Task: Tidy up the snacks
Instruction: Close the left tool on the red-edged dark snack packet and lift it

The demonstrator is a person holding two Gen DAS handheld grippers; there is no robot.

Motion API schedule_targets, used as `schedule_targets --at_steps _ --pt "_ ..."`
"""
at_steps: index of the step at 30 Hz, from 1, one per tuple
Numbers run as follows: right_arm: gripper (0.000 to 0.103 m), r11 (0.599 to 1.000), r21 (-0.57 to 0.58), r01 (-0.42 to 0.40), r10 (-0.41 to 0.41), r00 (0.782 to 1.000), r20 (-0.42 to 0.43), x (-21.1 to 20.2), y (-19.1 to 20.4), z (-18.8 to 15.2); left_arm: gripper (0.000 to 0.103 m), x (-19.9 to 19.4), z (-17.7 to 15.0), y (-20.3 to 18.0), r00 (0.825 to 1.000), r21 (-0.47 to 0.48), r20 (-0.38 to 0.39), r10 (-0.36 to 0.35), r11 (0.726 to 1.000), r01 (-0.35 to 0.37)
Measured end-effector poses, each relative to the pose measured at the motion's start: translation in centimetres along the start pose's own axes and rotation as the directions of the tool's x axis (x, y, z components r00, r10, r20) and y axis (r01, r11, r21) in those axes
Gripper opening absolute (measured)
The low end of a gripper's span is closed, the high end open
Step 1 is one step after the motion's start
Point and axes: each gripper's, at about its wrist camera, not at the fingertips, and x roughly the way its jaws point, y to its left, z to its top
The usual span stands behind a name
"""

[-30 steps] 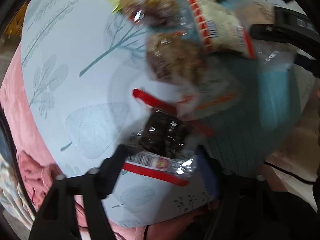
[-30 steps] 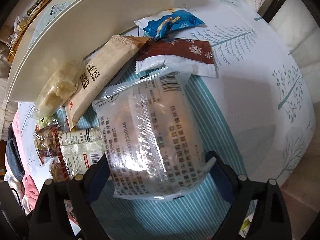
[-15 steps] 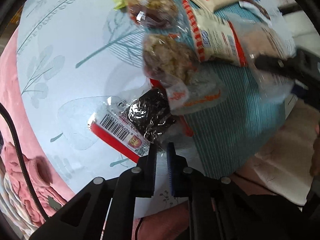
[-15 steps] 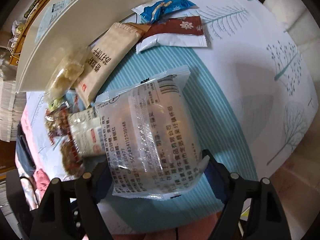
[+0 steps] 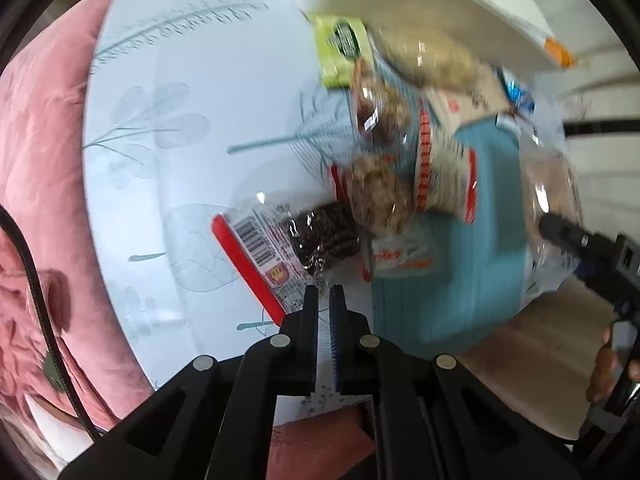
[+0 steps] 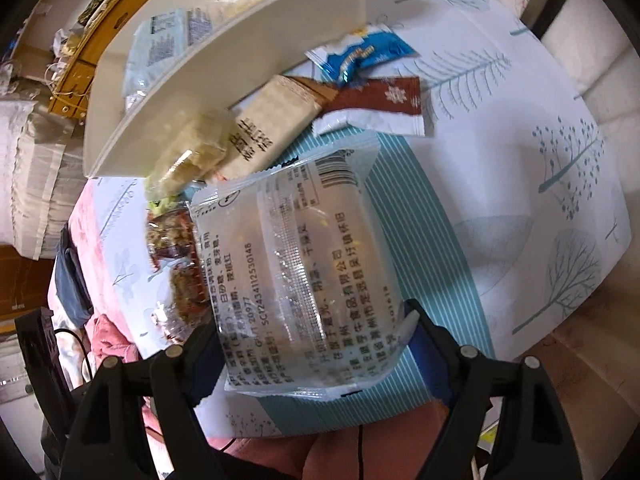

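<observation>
My right gripper [image 6: 312, 344] is shut on a large clear snack packet [image 6: 296, 264] and holds it above the teal striped mat [image 6: 436, 248]. My left gripper [image 5: 325, 292] is shut and empty, just short of a dark snack in a clear wrapper with a red edge [image 5: 288, 240] lying on the tablecloth. More snacks lie in a pile: nut clusters [image 5: 380, 196], a red and white packet [image 5: 444, 176], a green packet [image 5: 338, 48], a beige packet [image 6: 272, 128], a blue packet [image 6: 364, 56] and a maroon packet [image 6: 384, 104].
A white shelf box [image 6: 224, 68] lies tilted at the far side of the pile with packets inside. A pink blanket [image 5: 40, 168] lies along the table's left edge. The right gripper and its held packet show at the right of the left wrist view [image 5: 580, 240].
My left gripper let go of the dark snack, shut empty and drew back from it. My right gripper lifted the clear packet slightly higher over the mat.
</observation>
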Motion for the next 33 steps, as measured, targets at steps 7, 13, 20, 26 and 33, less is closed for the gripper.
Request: schedule_targets --at_steps 7,13,20,26,33 --pt "0.082 0.996 -0.083 -0.040 0.043 0.999 0.033 -3.4 0.2 1.9 0.022 -1.7 1.0 -2.4 0.998 0.010 0.055 -0.023 1.000 0.023" --pt "0.082 0.992 -0.119 -0.043 0.052 0.996 0.071 -6.3 -0.6 3.5 0.055 -2.0 0.7 -4.4 0.995 0.176 0.071 0.073 0.981 -0.085" --pt "0.082 0.995 -0.101 -0.019 0.028 0.996 0.089 -7.4 -1.0 3.9 0.065 -0.6 1.6 -5.1 0.991 0.347 0.091 0.100 0.929 -0.125" --pt "0.082 0.998 -0.070 -0.006 0.013 0.995 0.096 -7.8 -1.7 3.6 0.068 0.8 1.5 -5.6 0.996 0.522 0.047 0.082 0.847 -0.095" --pt "0.082 0.999 -0.045 0.006 -0.001 0.993 0.117 -8.1 -1.1 2.6 0.068 3.3 1.1 -6.2 0.989 0.631 0.043 0.140 0.764 -0.135"
